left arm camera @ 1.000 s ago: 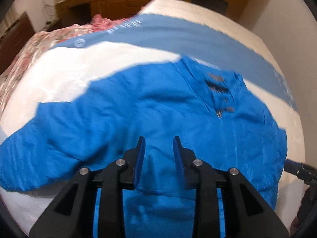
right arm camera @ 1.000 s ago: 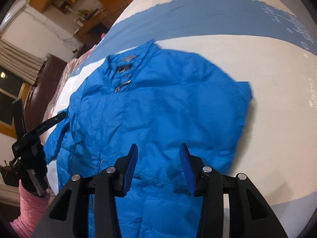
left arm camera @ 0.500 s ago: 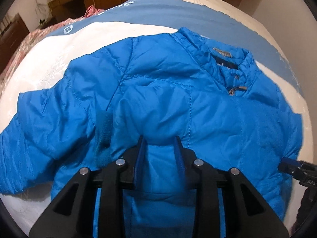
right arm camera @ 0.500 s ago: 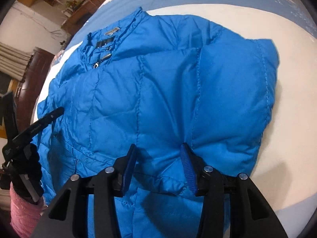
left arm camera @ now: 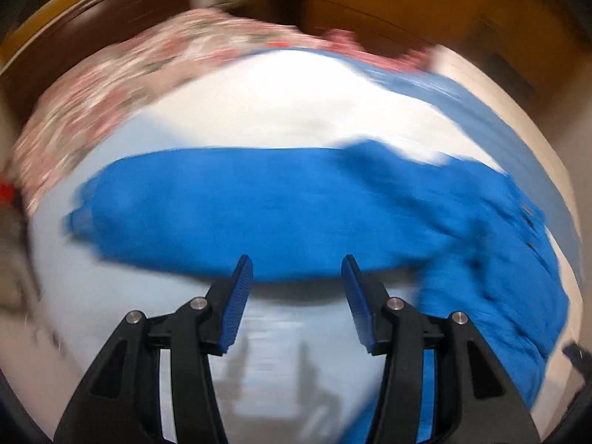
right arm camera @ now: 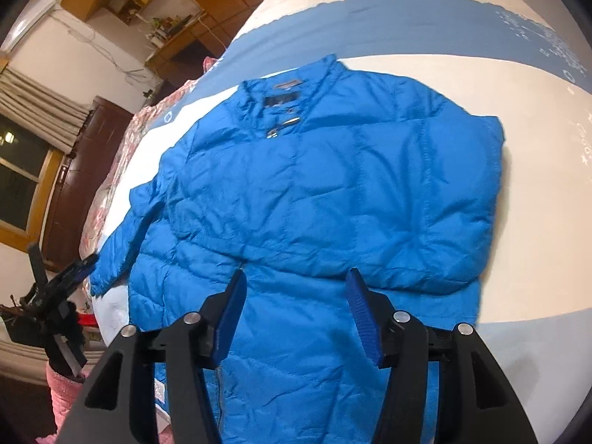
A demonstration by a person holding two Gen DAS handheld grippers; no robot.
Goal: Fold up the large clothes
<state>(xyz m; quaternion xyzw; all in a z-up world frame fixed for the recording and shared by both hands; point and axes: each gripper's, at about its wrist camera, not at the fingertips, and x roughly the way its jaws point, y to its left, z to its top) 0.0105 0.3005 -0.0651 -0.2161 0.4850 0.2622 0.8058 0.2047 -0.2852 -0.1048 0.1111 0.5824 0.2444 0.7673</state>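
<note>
A bright blue quilted puffer jacket (right arm camera: 325, 192) lay spread front-up on a bed covered by a white sheet with a broad dusty-blue band (right arm camera: 425, 22), its stand-up collar (right arm camera: 292, 74) toward the far end of the bed and its hem toward the camera. In the right wrist view the jacket's right-hand side was folded in over the body, while its other sleeve (right arm camera: 122, 236) stretched out to the left over the white sheet. The right gripper (right arm camera: 296, 281), black with ribbed blue pads, hung over the jacket's lower front with its jaws opening; the cloth lay beneath and behind them, and nothing was pinched between the pads. The left gripper (left arm camera: 297, 268) was seen in a heavily blurred view, above the pale sheet just short of the outstretched blue sleeve (left arm camera: 236, 207); its jaws were also opening and held nothing. From the right wrist view that left gripper (right arm camera: 79, 268) appeared at the far left, near the sleeve's cuff, carried by a hand in a pink knitted sleeve (right arm camera: 63, 392). A crumpled pink floral quilt (left arm camera: 122, 74) lay along the bed's far edge, by a dark wooden headboard (left arm camera: 92, 26).
</note>
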